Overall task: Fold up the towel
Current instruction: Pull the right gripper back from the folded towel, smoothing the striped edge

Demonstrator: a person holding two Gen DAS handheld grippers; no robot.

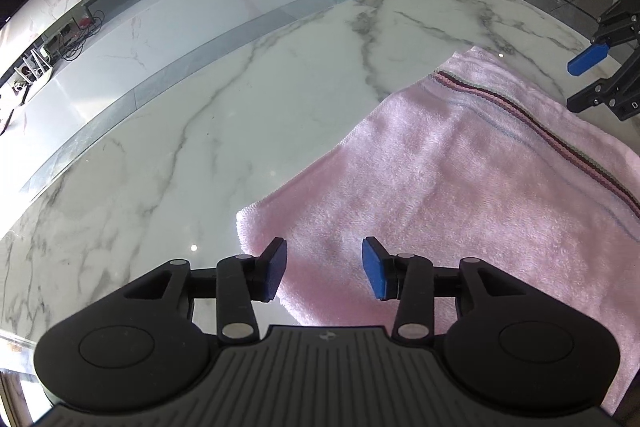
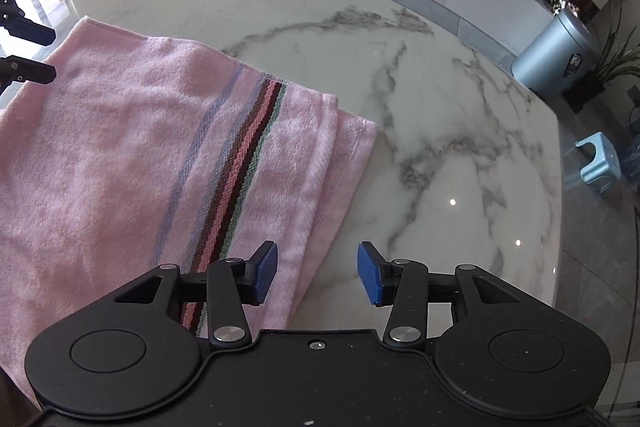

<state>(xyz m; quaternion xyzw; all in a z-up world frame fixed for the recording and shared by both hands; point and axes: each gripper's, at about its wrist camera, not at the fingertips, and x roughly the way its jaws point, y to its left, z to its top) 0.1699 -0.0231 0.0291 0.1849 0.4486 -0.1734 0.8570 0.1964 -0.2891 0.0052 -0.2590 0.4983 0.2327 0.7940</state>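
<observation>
We see one pink towel (image 2: 120, 163), folded into layers, lying flat on the marble worktop (image 1: 200, 115) with bare stone stretching beyond its far and side edges. Two claws hover above it: our left claw (image 1: 324, 273) and right claw (image 2: 316, 273), both with blue pads apart, gripping nothing. A dark multicoloured stripe band crosses the plush cloth.

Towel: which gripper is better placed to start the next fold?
Probably right. The right gripper hangs open over the striped short edge of the towel, layers exposed. The left gripper, open too, sits over plain cloth near a corner.
</observation>
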